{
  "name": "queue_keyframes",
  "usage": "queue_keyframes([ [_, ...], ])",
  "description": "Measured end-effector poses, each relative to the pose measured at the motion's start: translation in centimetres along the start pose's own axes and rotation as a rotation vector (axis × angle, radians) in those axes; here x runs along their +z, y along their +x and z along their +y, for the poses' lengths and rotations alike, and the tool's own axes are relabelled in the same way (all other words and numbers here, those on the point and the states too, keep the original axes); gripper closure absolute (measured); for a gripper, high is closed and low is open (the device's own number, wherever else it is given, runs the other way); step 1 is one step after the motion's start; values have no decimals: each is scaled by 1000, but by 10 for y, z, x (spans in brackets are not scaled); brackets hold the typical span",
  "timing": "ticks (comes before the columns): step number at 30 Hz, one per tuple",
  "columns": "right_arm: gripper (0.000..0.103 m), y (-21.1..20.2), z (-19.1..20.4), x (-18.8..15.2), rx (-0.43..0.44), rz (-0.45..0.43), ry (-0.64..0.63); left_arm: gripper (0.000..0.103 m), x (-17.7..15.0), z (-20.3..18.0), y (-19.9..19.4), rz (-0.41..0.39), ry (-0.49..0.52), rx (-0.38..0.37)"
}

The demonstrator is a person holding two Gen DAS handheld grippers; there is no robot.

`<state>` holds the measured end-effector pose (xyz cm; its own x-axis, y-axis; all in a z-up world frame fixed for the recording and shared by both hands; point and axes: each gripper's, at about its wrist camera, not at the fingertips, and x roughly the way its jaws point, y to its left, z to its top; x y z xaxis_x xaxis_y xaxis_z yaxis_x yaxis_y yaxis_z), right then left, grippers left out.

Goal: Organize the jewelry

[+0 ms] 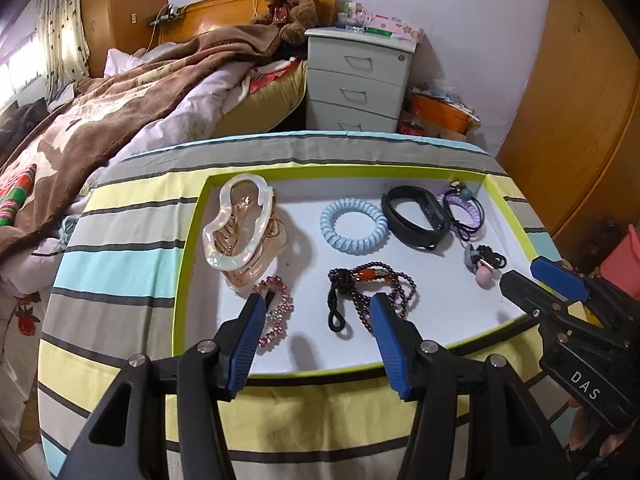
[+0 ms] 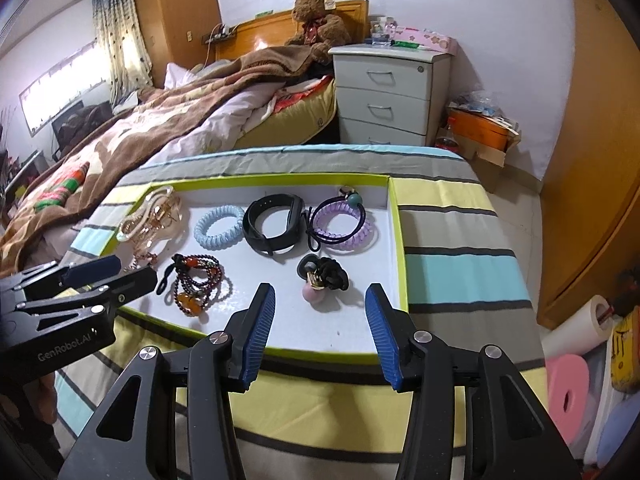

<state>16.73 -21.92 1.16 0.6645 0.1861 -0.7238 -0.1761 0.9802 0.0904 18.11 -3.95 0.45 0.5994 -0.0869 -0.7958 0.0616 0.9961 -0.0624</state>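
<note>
A white tray with a lime-green rim (image 1: 188, 248) (image 2: 400, 240) holds the jewelry. In it lie a clear hair claw (image 1: 240, 228), a pink crystal bracelet (image 1: 276, 308), a light-blue spiral tie (image 1: 352, 220), a black wristband (image 1: 416, 216), a purple spiral tie (image 1: 460, 208) and a dark bead bracelet (image 1: 360, 284). My left gripper (image 1: 318, 304) hovers open over the tray's near edge, its pads astride the bead bracelet without touching it. My right gripper (image 2: 320, 292) also stands open, just short of a black hair tie with a pink bead (image 2: 320, 280).
The tray rests on a striped cloth (image 1: 120, 280) over a small table. A bed with a brown blanket (image 1: 100, 120) lies to the left, a white nightstand (image 1: 356, 76) behind, a wooden wardrobe (image 1: 580, 100) to the right. Rolls and boxes (image 2: 568, 392) stand on the floor.
</note>
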Motion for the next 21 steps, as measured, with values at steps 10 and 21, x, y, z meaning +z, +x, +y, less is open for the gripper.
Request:
queue_keyframes([
  [10, 54, -40, 11, -16, -15, -100, 12, 46, -14, 3, -26, -65, -17, 38],
  [21, 54, -71, 26, -42, -6, -149, 36, 46, -43, 4, -62, -137, -13, 61],
])
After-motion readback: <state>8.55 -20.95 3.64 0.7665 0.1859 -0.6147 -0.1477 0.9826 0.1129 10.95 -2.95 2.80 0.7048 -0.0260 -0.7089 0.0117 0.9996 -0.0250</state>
